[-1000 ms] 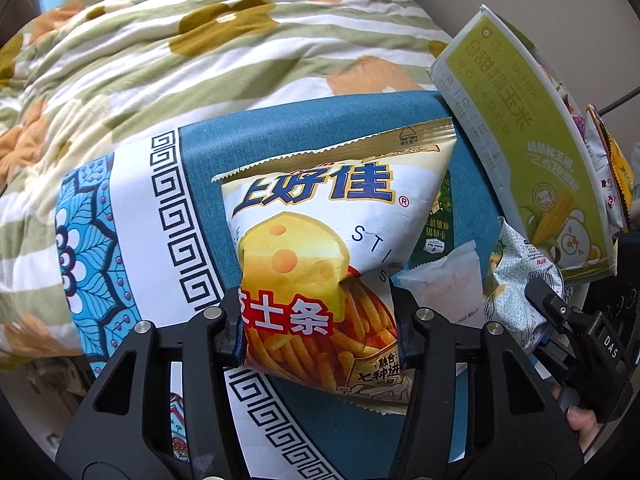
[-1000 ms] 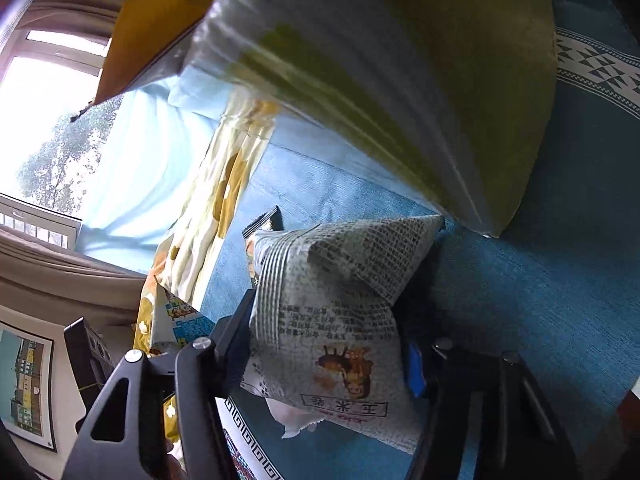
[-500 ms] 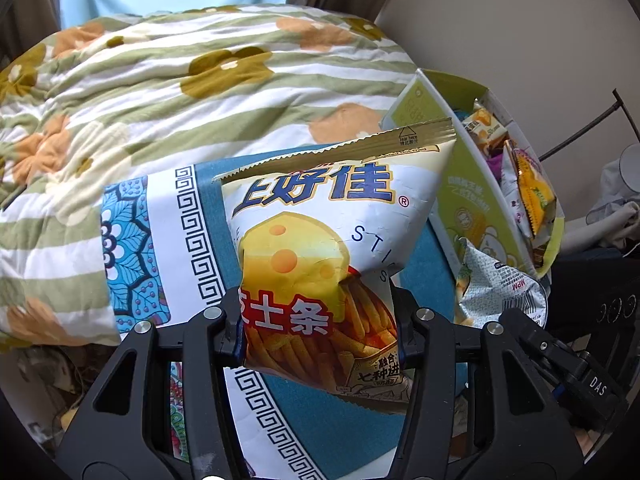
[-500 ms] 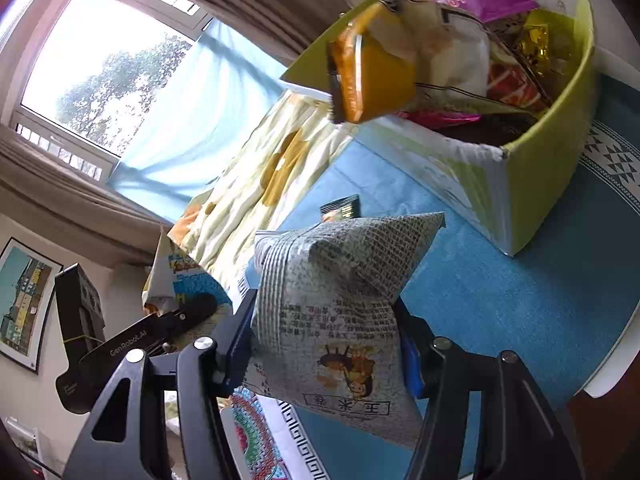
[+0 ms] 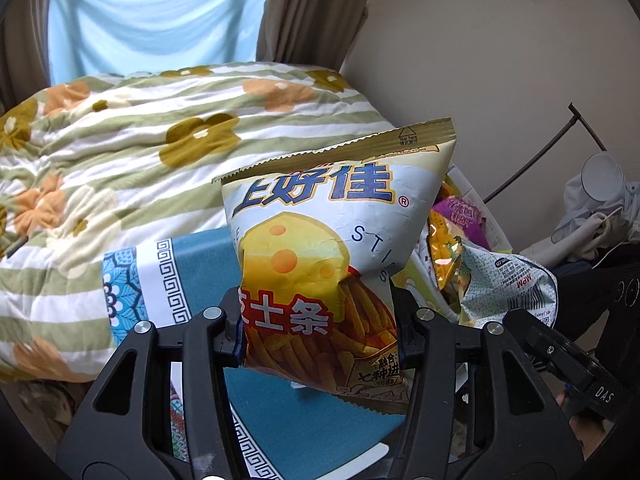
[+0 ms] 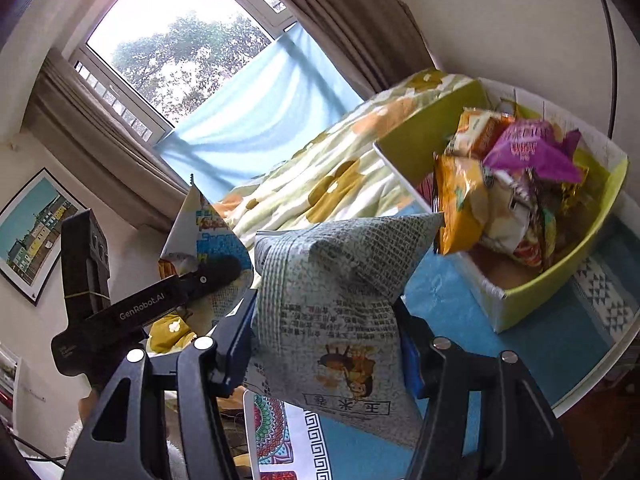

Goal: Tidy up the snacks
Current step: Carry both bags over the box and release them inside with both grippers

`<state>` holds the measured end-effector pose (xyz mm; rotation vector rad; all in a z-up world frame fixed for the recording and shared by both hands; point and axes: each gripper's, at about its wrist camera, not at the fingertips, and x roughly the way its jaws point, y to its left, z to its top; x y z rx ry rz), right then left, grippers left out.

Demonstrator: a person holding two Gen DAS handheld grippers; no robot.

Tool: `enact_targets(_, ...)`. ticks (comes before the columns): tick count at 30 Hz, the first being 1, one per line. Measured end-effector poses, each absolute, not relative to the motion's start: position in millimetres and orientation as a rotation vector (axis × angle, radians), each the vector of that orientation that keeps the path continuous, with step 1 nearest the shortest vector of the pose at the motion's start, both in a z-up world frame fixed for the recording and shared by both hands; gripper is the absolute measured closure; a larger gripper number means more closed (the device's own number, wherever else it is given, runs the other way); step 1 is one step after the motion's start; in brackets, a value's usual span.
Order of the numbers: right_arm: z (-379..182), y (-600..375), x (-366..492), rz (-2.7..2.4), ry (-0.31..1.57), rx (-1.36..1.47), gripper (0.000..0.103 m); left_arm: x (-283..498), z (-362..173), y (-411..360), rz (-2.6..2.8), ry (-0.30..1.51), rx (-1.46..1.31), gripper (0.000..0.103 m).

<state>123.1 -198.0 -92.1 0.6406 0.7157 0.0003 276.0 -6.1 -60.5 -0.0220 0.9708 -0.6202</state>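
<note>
Jaws of the left gripper (image 5: pixel 320 332) are clamped on the lower part of the chip bag (image 5: pixel 332 256), which stands upright between them, clear of the blue table (image 5: pixel 200 272). Jaws of the right gripper (image 6: pixel 326 344) pinch the grey snack pack (image 6: pixel 332 312) at its waist, held above the table near the green box (image 6: pixel 560 280) full of snacks.

We see soft daylight from the window (image 6: pixel 180 52), which glares almost white. Fisheye bending curves and darkens every edge, and the box of snacks (image 6: pixel 520 184) looks slightly motion-blurred.
</note>
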Motion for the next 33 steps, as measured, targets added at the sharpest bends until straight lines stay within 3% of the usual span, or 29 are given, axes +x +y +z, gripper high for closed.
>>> enact_targets(15,-42,-330,172,-0.002,0.666,0.379,0.047,316,-52,-156,-0.535,0.957,-0.045,0.056)
enact_targets(25,-47,-427,236,0.127,0.747,0.305,0.047,367,-87,-255,-0.385,1.067,-0.107,0.055)
enact_targets(26,-48,-433,242,0.142,0.756,0.305,0.047,371,-91,-259,-0.369,1.079,-0.121,0.053)
enact_targets(28,-52,-444,252,0.164,0.768,0.3,0.047,377,-100,-267,-0.338,1.1,-0.132,0.033)
enact_targets(29,-54,-447,256,0.174,0.773,0.299,0.047,378,-104,-269,-0.311,1.108,-0.127,0.01)
enact_targets(30,-56,-451,261,0.183,0.78,0.302,0.047,376,-106,-269,-0.289,1.1,-0.127,0.001)
enact_targets(33,-62,-460,271,0.207,0.793,0.323,0.047,371,-108,-265,-0.257,1.099,-0.118,0.001)
